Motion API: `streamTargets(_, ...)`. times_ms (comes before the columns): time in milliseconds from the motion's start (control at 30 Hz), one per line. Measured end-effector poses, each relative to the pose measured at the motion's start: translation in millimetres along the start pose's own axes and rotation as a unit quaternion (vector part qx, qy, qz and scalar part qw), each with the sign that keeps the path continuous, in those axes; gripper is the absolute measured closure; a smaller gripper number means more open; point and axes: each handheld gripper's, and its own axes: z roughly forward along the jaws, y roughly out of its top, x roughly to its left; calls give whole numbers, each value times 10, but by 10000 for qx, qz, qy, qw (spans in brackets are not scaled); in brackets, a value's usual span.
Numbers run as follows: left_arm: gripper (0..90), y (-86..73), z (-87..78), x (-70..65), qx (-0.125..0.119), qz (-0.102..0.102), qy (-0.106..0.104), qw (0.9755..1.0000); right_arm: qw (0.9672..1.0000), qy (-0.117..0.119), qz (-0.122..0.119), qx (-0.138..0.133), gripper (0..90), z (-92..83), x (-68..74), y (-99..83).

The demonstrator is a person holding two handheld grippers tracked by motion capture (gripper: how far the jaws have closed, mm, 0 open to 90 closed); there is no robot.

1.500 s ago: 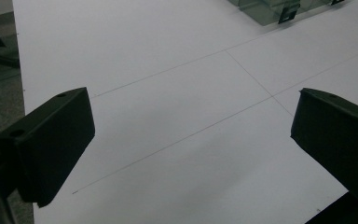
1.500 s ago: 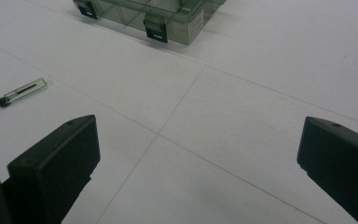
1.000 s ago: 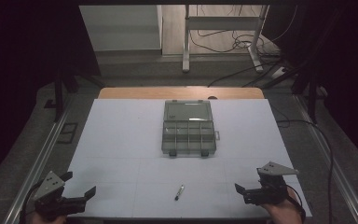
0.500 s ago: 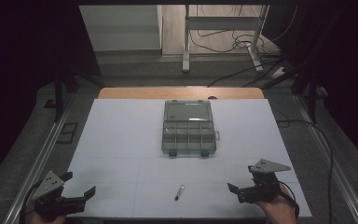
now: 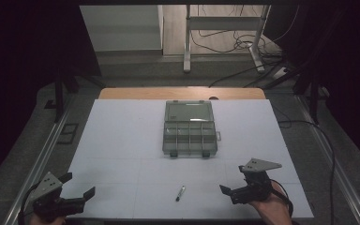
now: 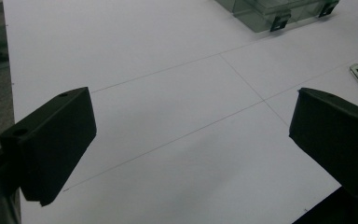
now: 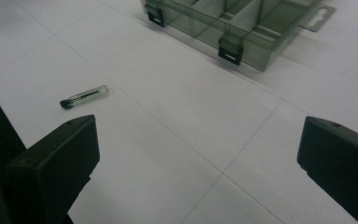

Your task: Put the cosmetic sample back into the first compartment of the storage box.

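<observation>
Left gripper (image 5: pixel 82 197): near-left table corner, jaws spread wide, nothing held. Small clear tube (image 5: pixel 180 192): flat on white sheet (image 5: pixel 122 140), between both grippers, untouched. Right gripper (image 5: pixel 232 191): near-right, jaws wide apart, empty. Compartment box (image 5: pixel 189 129): centre, farther back.

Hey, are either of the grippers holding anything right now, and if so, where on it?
Nothing is held. The left gripper and right gripper are both open; the small tube lies on the table between them.
</observation>
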Motion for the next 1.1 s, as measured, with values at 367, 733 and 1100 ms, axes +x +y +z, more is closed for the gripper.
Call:
streamTargets(367,11,-6,-8,8,-41,-50,-12,10000,9993,350,-153,5,0,100,112,92)
streamTargets(733,13,-6,-7,10,-46,-55,-18,10000,9975,668,-179,133,0,213,165,182)
streamTargets(1100,14,-4,-2,3,-17,-7,-29,10000,9959,787,-172,412,0,408,271,268)
